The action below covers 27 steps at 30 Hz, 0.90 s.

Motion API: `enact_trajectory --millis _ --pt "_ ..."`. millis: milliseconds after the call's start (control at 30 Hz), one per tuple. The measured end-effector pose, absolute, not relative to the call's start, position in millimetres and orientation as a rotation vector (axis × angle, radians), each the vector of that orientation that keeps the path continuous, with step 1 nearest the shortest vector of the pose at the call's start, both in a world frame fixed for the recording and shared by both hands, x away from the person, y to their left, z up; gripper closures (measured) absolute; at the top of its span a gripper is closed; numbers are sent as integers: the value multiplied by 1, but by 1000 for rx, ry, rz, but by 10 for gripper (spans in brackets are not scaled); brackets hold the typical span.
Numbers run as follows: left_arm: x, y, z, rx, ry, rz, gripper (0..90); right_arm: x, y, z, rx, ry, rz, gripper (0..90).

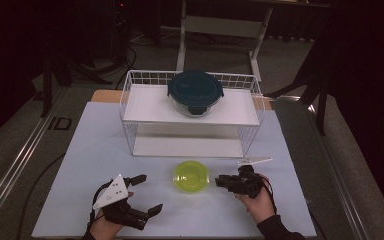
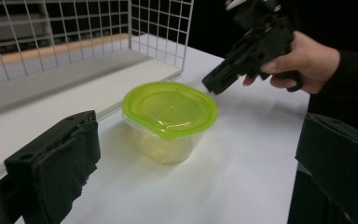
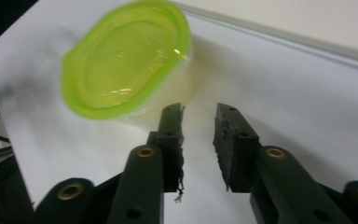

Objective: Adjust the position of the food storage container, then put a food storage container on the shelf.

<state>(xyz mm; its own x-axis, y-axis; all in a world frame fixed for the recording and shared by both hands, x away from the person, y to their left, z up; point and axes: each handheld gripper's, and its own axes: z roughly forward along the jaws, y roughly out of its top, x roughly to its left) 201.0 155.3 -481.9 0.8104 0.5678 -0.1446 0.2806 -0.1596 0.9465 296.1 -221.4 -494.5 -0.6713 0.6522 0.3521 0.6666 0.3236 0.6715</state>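
- A small clear tub with a lime-green lid point(image 1: 191, 176) sat on the white tabletop point(image 1: 80, 165), near the front edge and roughly midway between the two grippers, its lid pressed on.
- Behind the tub stood a white wire shelf rack point(image 1: 130, 95), its lower board resting on the table and its upper board raised above that.
- On the upper board sat a round glass container with a dark blue lid point(image 1: 195, 92), closed, near the middle of the board.
- The left gripper point(image 1: 147, 192) was held low at the front left of the table, with the grey three-cornered plate point(image 1: 112, 191) on top; its jaws were spread wide, with nothing between them.
- In the left gripper view, the tub point(image 2: 168, 119) showed in the open gap between the two black jaws, farther off and touching neither.
- The right gripper point(image 1: 219, 181) lay just right of the tub, tips pointing toward it, held in the person's right hand point(image 1: 258, 202).
- Its jaws stood only a narrow gap apart and gripped nothing; in the right gripper view, the bare tabletop showed between the pads point(image 3: 175, 135).
- In that same view, the tub point(image 3: 123, 63) lay just beyond the left jaw tip; I could not tell whether they touched.
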Motion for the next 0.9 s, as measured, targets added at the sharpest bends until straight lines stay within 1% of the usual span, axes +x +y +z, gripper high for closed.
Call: enact_trajectory --millis 33,100,133,167,333,500,533,800,900 --pt "202 156 -481 1757 662 282 0 292 -222 -490 -1259 -2545 -1321 635" --pt "204 156 -480 1754 667 268 0 290 -222 -488 -1257 -2546 -1335 621" --pt "210 155 -476 1761 674 221 0 288 -223 -484 -1252 -2547 -1352 594" --pt "214 154 -474 1771 675 198 0 284 -224 -478 -1249 -2532 -1391 512" --pt "227 147 -463 1794 698 168 0 279 -222 -466 -1257 -2529 -1441 405" --pt "241 139 -458 1823 748 129 0 281 -220 -460 -1241 -2499 -1489 229" --pt "244 138 -457 1822 753 110 0 281 -219 -459 -1240 -2498 -1507 207" --pt "267 129 -457 1841 889 -25 0 287 -213 -450 -1225 -2490 -1524 154" --pt "274 125 -459 1856 957 -83 0 291 -210 -449 -1218 -2479 -1511 154"
